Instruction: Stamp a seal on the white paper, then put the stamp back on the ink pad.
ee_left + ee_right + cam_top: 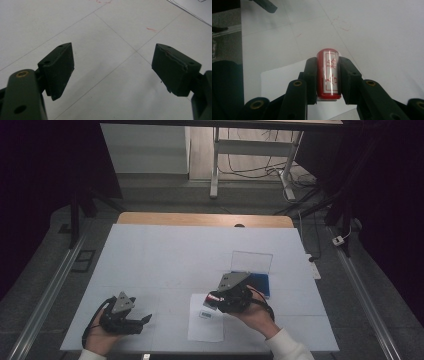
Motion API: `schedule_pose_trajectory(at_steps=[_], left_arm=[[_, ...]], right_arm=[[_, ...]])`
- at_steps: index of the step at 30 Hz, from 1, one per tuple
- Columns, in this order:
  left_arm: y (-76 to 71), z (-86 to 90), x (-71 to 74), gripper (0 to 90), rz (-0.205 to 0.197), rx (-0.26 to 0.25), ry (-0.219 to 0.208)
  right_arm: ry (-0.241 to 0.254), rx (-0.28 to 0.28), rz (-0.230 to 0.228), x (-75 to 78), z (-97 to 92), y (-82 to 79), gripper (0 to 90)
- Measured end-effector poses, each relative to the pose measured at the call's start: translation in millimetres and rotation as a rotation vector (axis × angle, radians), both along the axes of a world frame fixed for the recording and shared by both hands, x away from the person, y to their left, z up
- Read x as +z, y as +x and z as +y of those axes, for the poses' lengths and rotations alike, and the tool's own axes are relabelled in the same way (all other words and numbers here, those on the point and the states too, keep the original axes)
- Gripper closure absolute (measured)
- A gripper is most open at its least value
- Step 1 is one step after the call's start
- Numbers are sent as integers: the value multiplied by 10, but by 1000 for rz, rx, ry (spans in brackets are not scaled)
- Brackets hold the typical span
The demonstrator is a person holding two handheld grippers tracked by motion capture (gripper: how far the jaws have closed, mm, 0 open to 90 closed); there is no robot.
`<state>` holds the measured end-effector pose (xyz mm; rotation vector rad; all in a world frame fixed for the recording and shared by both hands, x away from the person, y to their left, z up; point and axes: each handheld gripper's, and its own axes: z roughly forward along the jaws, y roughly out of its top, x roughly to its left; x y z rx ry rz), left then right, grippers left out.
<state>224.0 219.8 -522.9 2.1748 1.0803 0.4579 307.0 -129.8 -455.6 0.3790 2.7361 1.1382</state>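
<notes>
Two grippers: right gripper (pixel 328 75) is clamping a red stamp (pixel 328 75), probably a seal, over the paper sheet (pixel 206 325); left gripper (pixel 112 72) is idling, jaws released. Next: align, press down squarely.

The table (pixel 165 255) bears a sheet of paper (pixel 206 327) near its front edge, right of centre; on that sheet lies a small card (pixel 205 314); behind and to the right of the sheet sits an open box (pixel 256 279), its lid (pixel 251 261) standing up at the back; the right gripper (pixel 214 299) hangs above the sheet's upper right part, in front of the box, with a stamp (pixel 328 74) between its jaws; the left gripper (pixel 145 319) rests on the table well left of the sheet, near the front edge.
</notes>
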Motion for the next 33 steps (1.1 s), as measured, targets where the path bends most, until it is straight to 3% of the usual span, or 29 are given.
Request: schedule_pose_trajectory(at_steps=[19,33], left_arm=[[-15,-24,22,184,-19,8,-1],[-10,-20,18,184,-21,8,-4]], right_arm=[[82,-117,-53,264,-387,130,689],[42,-201,-53,215,-576,301,689]])
